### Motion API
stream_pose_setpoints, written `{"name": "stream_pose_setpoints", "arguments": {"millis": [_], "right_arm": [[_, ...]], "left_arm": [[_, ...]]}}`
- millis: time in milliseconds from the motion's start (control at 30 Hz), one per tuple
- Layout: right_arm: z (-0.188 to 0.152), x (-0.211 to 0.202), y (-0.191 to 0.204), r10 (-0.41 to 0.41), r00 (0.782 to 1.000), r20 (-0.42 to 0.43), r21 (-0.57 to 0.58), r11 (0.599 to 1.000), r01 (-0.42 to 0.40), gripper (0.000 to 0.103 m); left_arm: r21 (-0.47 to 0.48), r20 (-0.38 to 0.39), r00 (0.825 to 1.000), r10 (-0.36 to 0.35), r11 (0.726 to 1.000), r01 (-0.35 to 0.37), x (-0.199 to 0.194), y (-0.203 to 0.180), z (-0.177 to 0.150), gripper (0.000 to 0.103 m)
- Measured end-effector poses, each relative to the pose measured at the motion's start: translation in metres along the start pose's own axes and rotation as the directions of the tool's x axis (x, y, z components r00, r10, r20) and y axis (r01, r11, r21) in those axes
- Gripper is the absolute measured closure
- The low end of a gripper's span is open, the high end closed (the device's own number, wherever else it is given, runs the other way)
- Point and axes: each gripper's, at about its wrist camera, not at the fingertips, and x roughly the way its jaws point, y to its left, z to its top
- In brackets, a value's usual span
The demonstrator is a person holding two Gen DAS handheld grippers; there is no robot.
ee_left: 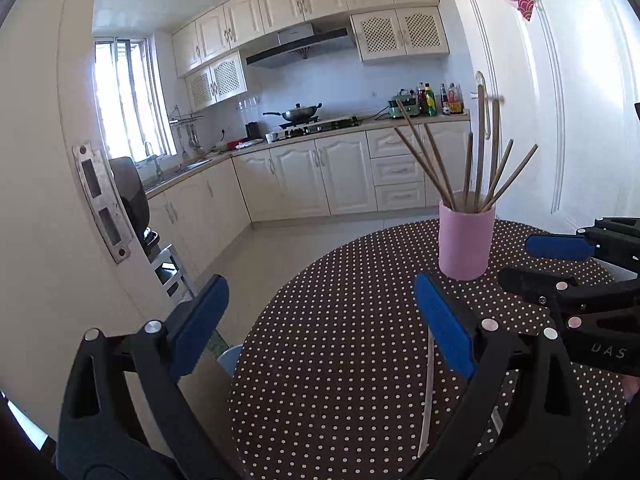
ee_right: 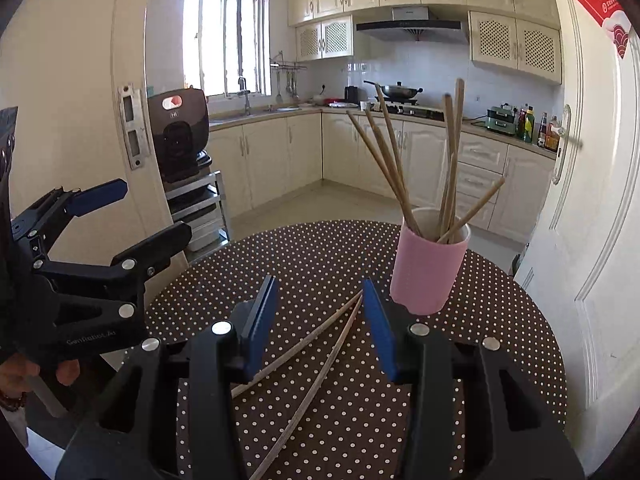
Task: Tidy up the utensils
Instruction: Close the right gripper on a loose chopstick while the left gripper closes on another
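Note:
A pink cup [ee_left: 466, 239] [ee_right: 426, 267] stands upright on the round dotted table [ee_left: 340, 344] [ee_right: 328, 256] and holds several brown chopsticks [ee_left: 436, 160] [ee_right: 394, 162]. Two loose chopsticks [ee_right: 316, 364] lie crossed on the table under my right gripper [ee_right: 320, 324], which is open and empty above them. One of them shows in the left wrist view [ee_left: 427, 392]. My left gripper [ee_left: 320, 320] is open and empty, at the table's left edge. It also shows in the right wrist view [ee_right: 132, 216]. The right gripper shows at the right of the left wrist view [ee_left: 532, 260].
A white door [ee_right: 600, 240] stands close on the right of the table. A door frame with a metal strike plate [ee_left: 100, 200] is on the left. A dark appliance on a metal rack [ee_right: 180, 140] stands beyond. Kitchen cabinets and counter lie behind.

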Motion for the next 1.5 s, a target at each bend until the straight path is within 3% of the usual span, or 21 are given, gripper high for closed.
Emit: {"name": "stream_pose_setpoints", "arguments": {"millis": [200, 467, 633, 767, 867, 1033, 1200, 1400, 1500], "right_arm": [[-0.016, 0.046, -0.006, -0.013, 0.983, -0.184, 0.049, 0.999, 0.022, 0.061], [-0.029, 0.099, -0.015, -0.018, 0.923, -0.384, 0.110, 0.992, 0.065, 0.062], [-0.030, 0.121, -0.014, -0.031, 0.898, -0.439, 0.100, 0.991, 0.083, 0.077], [-0.024, 0.133, -0.018, -0.032, 0.897, -0.442, 0.097, 0.992, 0.083, 0.093], [-0.027, 0.136, -0.021, -0.022, 0.897, -0.441, 0.079, 0.995, 0.064, 0.096], [-0.036, 0.120, -0.028, -0.054, 0.899, -0.435, 0.034, 0.997, 0.076, 0.098], [-0.046, 0.106, -0.045, -0.047, 0.902, -0.430, 0.045, 0.996, 0.074, 0.098], [-0.052, 0.094, -0.061, -0.027, 0.906, -0.423, 0.069, 0.996, 0.062, 0.098], [-0.054, 0.090, -0.066, -0.023, 0.907, -0.419, 0.075, 0.995, 0.060, 0.098]], "left_arm": [[0.030, -0.093, 0.996, 0.008, 1.000, -0.005, 0.025, 0.000, -0.014, 0.011], [0.049, -0.193, 0.981, 0.007, 0.999, 0.003, 0.053, -0.001, -0.027, 0.011], [0.048, -0.241, 0.971, -0.004, 0.999, 0.016, 0.069, -0.003, -0.031, 0.011], [0.042, -0.271, 0.962, -0.023, 0.999, 0.036, 0.079, -0.006, -0.032, 0.011], [0.028, -0.298, 0.952, -0.062, 0.997, 0.074, 0.085, -0.008, -0.031, 0.011], [-0.012, -0.361, 0.922, -0.141, 0.989, 0.147, 0.100, -0.019, -0.027, 0.011], [-0.050, -0.428, 0.875, -0.225, 0.973, 0.225, 0.118, -0.040, -0.026, 0.011], [-0.090, -0.488, 0.832, -0.265, 0.963, 0.254, 0.143, -0.065, -0.027, 0.012], [-0.093, -0.534, 0.804, -0.261, 0.963, 0.252, 0.158, -0.074, -0.030, 0.034]]}}
